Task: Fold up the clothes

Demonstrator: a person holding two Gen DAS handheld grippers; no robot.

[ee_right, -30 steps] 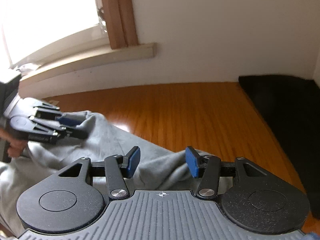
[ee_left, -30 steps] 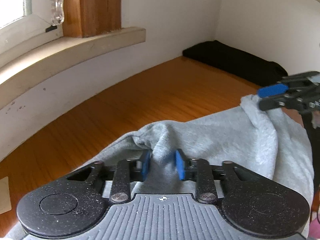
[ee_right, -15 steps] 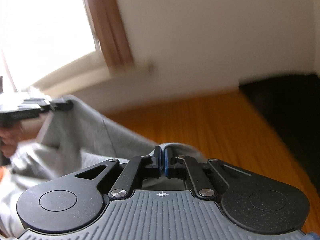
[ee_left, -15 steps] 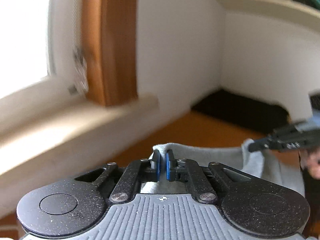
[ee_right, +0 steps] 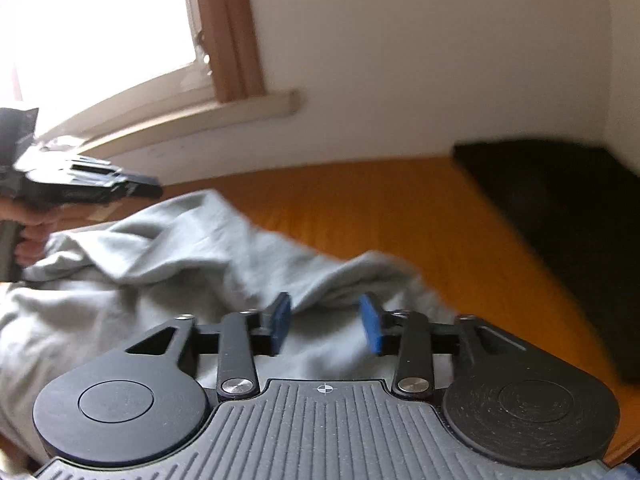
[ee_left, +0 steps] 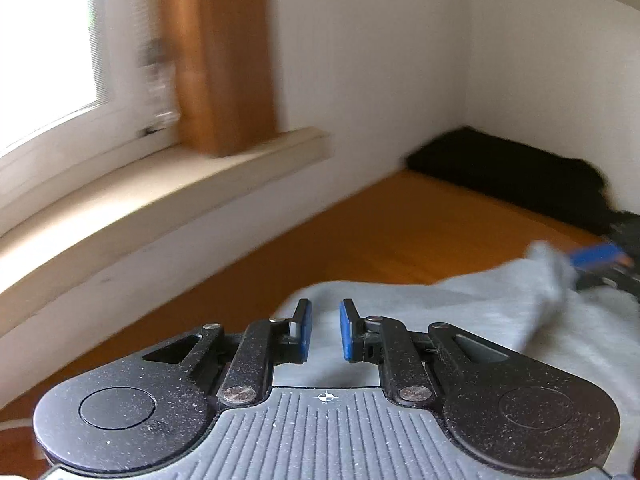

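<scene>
Table [ee_right: 380, 208]: orange wood, running back to a white wall and window sill.
Grey garment [ee_right: 168, 280]: rumpled on the table from 9 to 6 o'clock in the right wrist view, its far edge humped.
Black cloth [ee_right: 560, 216]: folded flat at 2 o'clock, well apart.
Left gripper [ee_left: 324, 332]: blue pads parted over the garment's edge, gripping nothing.
Right gripper [ee_right: 325, 322]: pads spread wide, fabric beneath, released.
Handling: likely soft, light, limp fleece; it will sag and bunch, so take it at a hem or corner.
Writing: none readable.
</scene>
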